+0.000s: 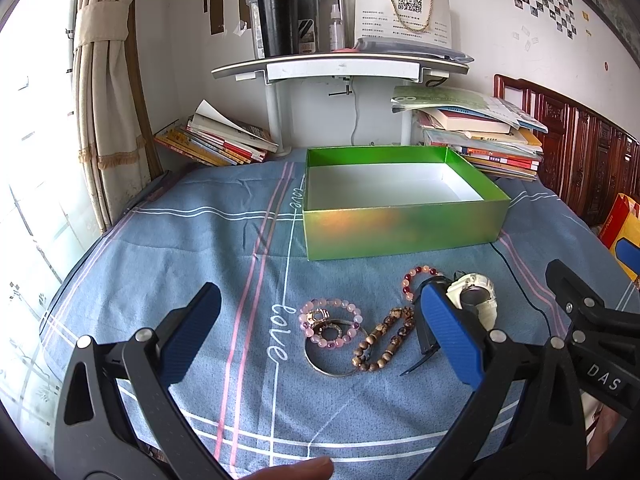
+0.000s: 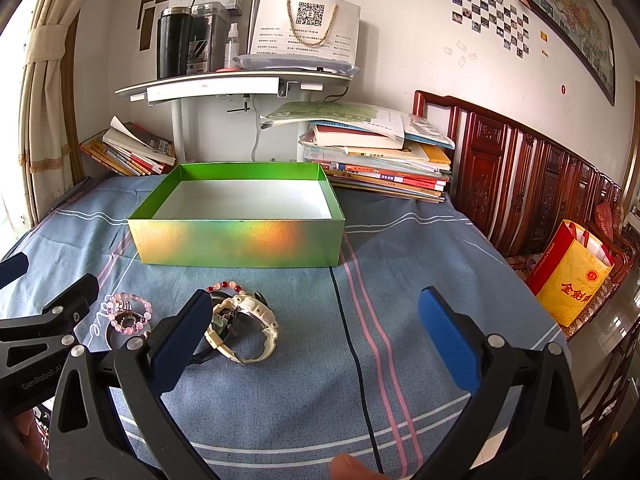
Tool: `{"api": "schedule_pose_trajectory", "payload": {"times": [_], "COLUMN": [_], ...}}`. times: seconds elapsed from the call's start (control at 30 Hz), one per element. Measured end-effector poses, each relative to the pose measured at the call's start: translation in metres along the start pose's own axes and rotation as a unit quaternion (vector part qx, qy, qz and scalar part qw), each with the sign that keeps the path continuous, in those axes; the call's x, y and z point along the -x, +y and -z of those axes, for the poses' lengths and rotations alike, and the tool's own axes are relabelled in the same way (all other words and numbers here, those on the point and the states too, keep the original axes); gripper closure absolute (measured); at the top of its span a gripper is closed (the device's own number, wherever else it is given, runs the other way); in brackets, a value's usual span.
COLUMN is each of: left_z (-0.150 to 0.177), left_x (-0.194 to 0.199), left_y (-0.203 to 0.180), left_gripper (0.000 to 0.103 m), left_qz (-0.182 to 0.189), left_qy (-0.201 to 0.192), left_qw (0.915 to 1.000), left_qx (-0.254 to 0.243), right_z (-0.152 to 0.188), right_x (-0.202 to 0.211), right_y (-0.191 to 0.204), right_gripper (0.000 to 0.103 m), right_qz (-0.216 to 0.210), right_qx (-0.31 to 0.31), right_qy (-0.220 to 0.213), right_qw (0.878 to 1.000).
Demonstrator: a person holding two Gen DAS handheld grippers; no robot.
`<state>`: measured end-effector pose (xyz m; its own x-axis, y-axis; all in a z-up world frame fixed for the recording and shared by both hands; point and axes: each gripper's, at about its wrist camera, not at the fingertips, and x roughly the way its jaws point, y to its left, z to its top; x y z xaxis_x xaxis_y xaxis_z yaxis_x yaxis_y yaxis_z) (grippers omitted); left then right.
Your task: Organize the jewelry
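Observation:
An open green box with a white, bare floor stands on the blue bedspread. In front of it lie a pink bead bracelet, a brown wooden bead bracelet, a silver bangle, a red-and-pink bead bracelet and a white watch. My left gripper is open, its jaws either side of the pink and brown bracelets, above them. My right gripper is open over bare cloth just right of the watch.
Stacks of books lie behind the box under a small white shelf. A carved wooden bed frame runs along the right. A yellow-red bag stands beside it. A thin dark cable crosses the cloth.

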<state>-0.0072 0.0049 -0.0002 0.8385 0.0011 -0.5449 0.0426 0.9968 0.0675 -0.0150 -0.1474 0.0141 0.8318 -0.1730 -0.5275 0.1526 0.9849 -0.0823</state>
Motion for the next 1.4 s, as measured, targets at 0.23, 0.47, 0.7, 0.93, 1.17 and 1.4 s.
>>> {"api": "schedule_pose_trajectory", "payload": {"times": [0.23,0.47,0.7,0.93,1.17,1.4], "left_z": [0.001,0.013,0.023,0.024,0.01,0.001], "left_x": [-0.018,-0.055,-0.081,-0.103,-0.078,-0.087], "left_y": [0.011,0.017,0.02,0.037,0.015,-0.037], "left_gripper": [0.004,0.014,0.031,0.08,0.07,0.062], "left_qz": [0.006,0.018,0.031,0.062,0.077,0.135], "left_qy": [0.034,0.105,0.151,0.197,0.164,0.168], "left_qw": [0.9994,0.9942,0.988,0.9783,0.9834,0.9749], "left_qx": [0.003,-0.006,-0.015,0.021,-0.008,-0.057], "right_z": [0.006,0.019,0.028,0.029,0.025,0.026], "right_x": [-0.031,-0.067,-0.108,-0.111,-0.101,-0.094], "right_y": [-0.014,-0.001,0.015,0.006,-0.029,-0.032], "right_gripper": [0.003,0.023,0.07,0.092,0.096,0.093], "right_qz": [-0.01,-0.073,-0.093,-0.105,-0.051,-0.042], "right_qx": [0.02,0.032,0.037,0.026,0.001,-0.002], "right_qy": [0.057,0.121,0.181,0.185,0.171,0.161], "right_qw": [0.998,0.989,0.978,0.977,0.984,0.986]}}
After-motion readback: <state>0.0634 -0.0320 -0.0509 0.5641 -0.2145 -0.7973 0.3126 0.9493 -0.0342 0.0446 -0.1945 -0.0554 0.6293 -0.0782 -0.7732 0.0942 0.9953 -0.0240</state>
